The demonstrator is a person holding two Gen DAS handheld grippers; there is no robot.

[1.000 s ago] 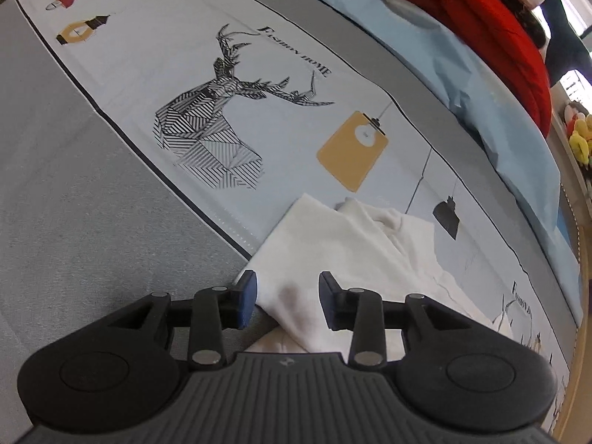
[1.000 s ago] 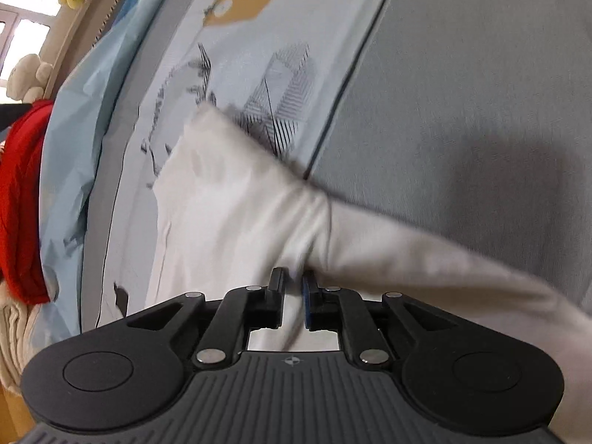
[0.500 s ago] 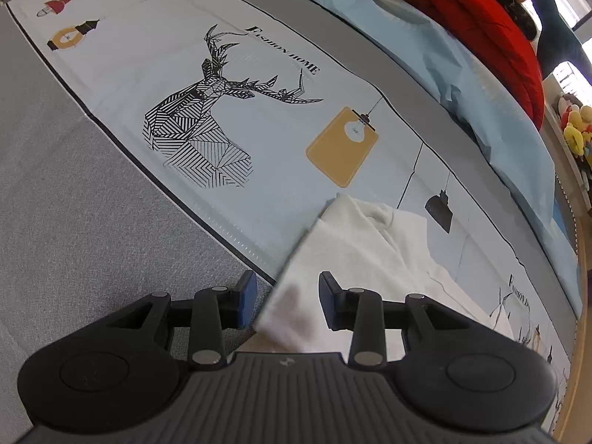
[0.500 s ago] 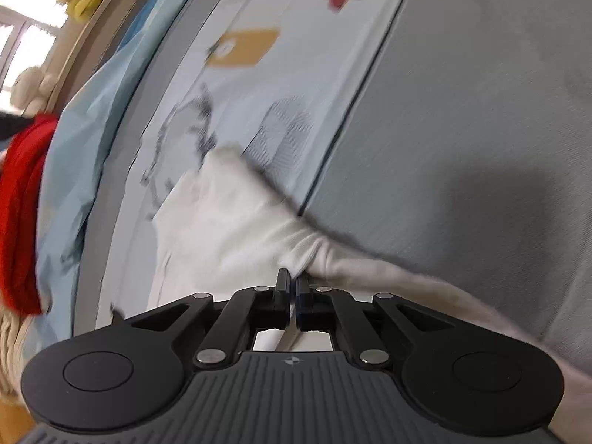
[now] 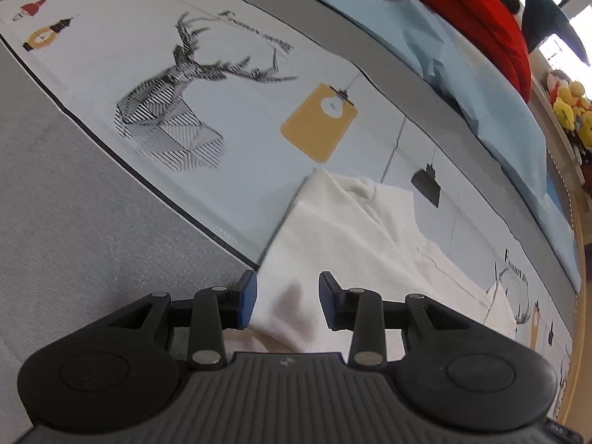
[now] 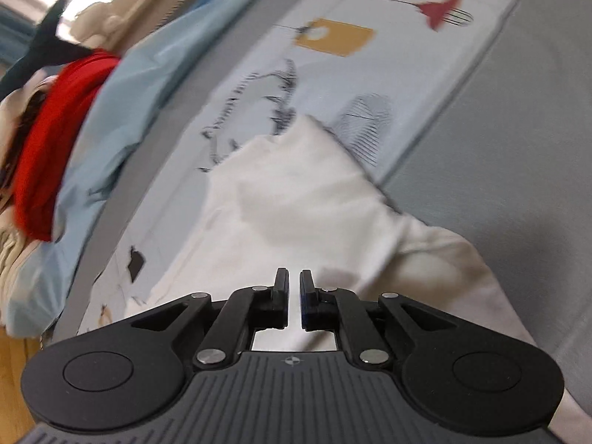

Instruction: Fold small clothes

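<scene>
Two grippers over a white garment on a printed bed cover

The left gripper (image 5: 285, 305) hangs jaws apart above the white garment's (image 5: 344, 236) near fold; the right gripper (image 6: 294, 303), its fingers parted by a narrow gap, grips nothing. Beyond lie the deer-print cover (image 5: 236, 111), light blue cloth (image 5: 481, 85) and red fabric (image 5: 477, 7).

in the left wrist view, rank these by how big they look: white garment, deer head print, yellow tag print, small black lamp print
1. white garment, though it lies nearest the camera, which inflates it
2. deer head print
3. yellow tag print
4. small black lamp print
</scene>
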